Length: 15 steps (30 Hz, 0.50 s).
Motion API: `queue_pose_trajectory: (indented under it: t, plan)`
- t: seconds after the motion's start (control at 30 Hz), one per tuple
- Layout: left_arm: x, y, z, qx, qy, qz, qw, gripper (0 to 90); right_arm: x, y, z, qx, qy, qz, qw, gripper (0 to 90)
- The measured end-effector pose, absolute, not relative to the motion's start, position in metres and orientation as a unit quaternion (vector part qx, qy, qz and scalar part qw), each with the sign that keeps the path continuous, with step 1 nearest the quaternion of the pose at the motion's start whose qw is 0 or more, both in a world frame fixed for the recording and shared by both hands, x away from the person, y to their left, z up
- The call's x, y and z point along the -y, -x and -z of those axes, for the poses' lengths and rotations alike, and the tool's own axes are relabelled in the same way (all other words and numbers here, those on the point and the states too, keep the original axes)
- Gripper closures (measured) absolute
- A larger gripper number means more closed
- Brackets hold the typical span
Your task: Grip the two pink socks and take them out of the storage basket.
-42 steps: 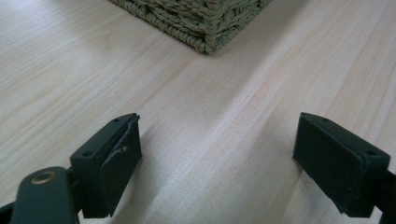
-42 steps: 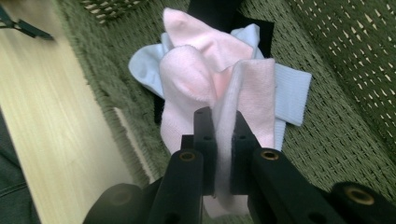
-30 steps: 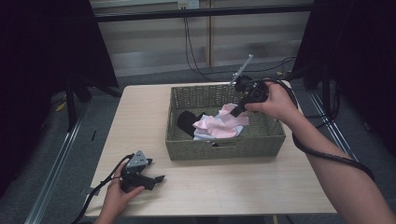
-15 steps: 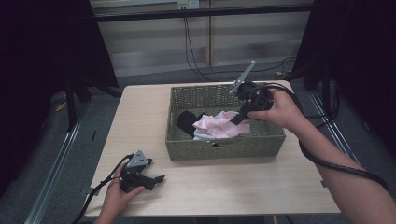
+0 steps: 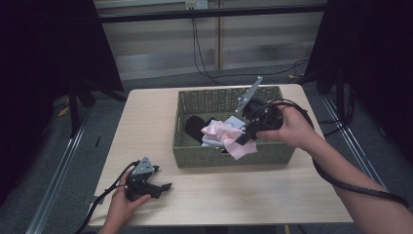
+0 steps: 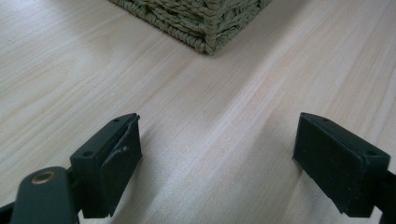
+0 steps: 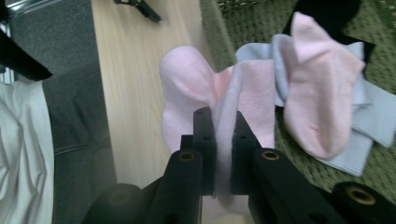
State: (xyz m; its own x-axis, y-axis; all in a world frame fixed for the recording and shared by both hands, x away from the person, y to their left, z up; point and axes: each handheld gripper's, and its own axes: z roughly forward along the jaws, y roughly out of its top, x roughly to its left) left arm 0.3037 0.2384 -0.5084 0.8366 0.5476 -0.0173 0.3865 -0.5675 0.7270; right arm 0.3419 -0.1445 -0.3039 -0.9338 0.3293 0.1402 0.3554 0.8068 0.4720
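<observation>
A pink sock (image 5: 240, 147) hangs from my right gripper (image 5: 242, 138), which is shut on it above the front wall of the green wicker basket (image 5: 195, 160). In the right gripper view the jaws (image 7: 223, 126) pinch a fold of that pink sock (image 7: 184, 88), and it dangles partly past the basket's edge (image 7: 212, 42) over the table. A second pink sock (image 7: 322, 79), a pale blue one (image 7: 371, 123) and a black one (image 7: 327, 9) lie inside the basket. My left gripper (image 5: 164, 187) rests on the table at the front left, open and empty (image 6: 210, 158).
The basket stands in the middle of the light wooden table (image 5: 146, 117); its corner (image 6: 205, 28) is ahead of the left jaws. Bare tabletop lies in front of and to the left of the basket. Cables trail from both grippers.
The right gripper has carried the pink sock from the basket's right side toward its front wall, lifting it off the pile. The left gripper has stayed put.
</observation>
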Motion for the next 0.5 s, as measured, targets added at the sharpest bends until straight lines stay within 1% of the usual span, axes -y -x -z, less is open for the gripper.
queue_pose_trajectory:
  t: [0.23,0.5]
  plan:
    - [-0.238,-0.304,0.508,-0.266,-0.879,-0.106,0.382,14.6,0.136,-0.333,0.315,0.953,0.165,0.251,0.035,84.7]
    - [-0.238,-0.304,0.508,-0.265,-0.879,-0.106,0.381,14.6,0.13,-0.329,0.336,0.954,0.164,0.248,0.045,84.2]
